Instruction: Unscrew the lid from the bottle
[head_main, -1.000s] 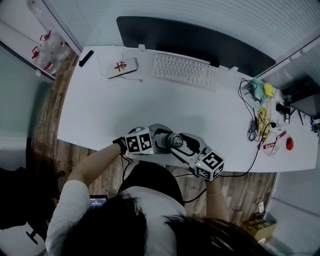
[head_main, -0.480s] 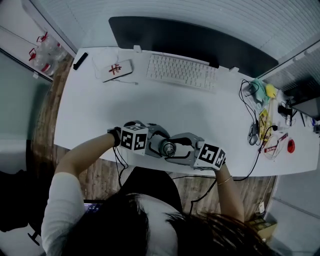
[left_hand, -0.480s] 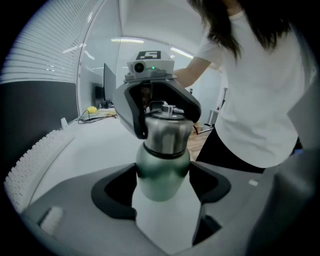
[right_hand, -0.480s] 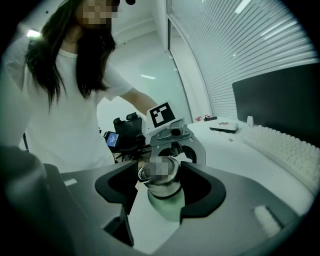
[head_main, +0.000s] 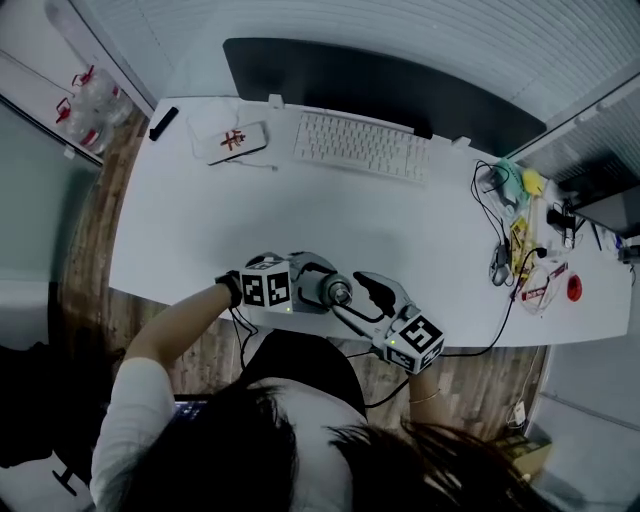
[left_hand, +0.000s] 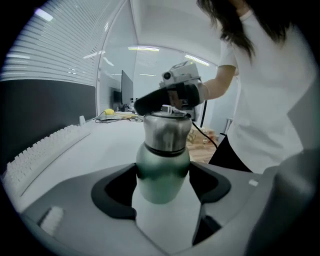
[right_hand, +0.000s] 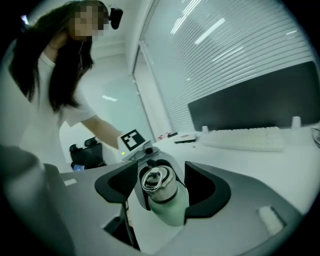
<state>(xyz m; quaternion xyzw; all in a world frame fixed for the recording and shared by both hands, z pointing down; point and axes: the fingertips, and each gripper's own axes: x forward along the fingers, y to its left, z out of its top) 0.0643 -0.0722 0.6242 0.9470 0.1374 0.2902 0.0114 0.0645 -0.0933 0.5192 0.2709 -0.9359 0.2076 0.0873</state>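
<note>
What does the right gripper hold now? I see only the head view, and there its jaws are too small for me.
Observer: Nothing. In its own view the right gripper has its jaws apart round the lid, with gaps beside it.
Operator: And the left one?
Observer: The left gripper is shut on the green body of the bottle.
Operator: Is the lid off?
Observer: No, the steel lid sits on the bottle's neck.
</note>
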